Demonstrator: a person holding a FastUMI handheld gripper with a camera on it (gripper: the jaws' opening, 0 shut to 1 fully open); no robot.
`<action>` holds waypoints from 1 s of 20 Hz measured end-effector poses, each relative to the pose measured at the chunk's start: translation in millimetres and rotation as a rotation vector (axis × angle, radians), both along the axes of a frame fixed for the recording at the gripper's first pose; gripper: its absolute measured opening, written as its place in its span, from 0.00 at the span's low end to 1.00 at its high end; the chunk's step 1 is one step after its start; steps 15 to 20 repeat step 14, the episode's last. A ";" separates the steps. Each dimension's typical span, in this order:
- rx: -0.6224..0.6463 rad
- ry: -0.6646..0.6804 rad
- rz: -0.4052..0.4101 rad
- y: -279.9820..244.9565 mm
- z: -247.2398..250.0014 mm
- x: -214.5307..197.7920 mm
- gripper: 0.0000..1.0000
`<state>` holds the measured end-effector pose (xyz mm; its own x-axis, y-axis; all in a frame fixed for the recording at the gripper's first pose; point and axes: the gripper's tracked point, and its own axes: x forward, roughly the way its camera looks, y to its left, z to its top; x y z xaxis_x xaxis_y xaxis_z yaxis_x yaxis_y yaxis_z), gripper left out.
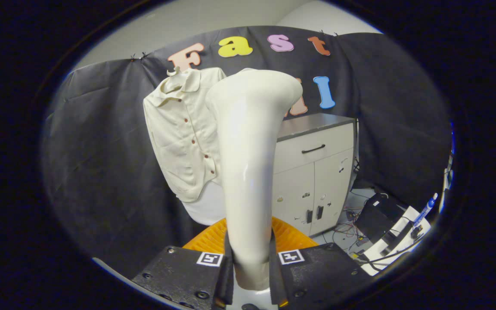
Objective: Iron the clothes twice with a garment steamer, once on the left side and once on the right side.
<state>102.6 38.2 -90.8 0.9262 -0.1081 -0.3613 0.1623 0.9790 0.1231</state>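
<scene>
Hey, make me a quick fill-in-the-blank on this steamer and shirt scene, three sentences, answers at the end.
1. The hand-held gripper is shut on the handle of the garment ____.
2. The cream shirt hangs in front of the black ____ wall.
3. The cabinet beyond the steamer has one drawer above two ____.

Missing words: steamer; cloth; doors
</scene>
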 end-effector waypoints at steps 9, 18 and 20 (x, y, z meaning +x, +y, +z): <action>-0.079 -0.087 0.072 -52.1 60.4 -67.9 0.33; -0.065 -0.084 0.106 -79.1 68.0 -108.7 0.33; -0.065 -0.084 0.106 -79.1 68.0 -108.7 0.33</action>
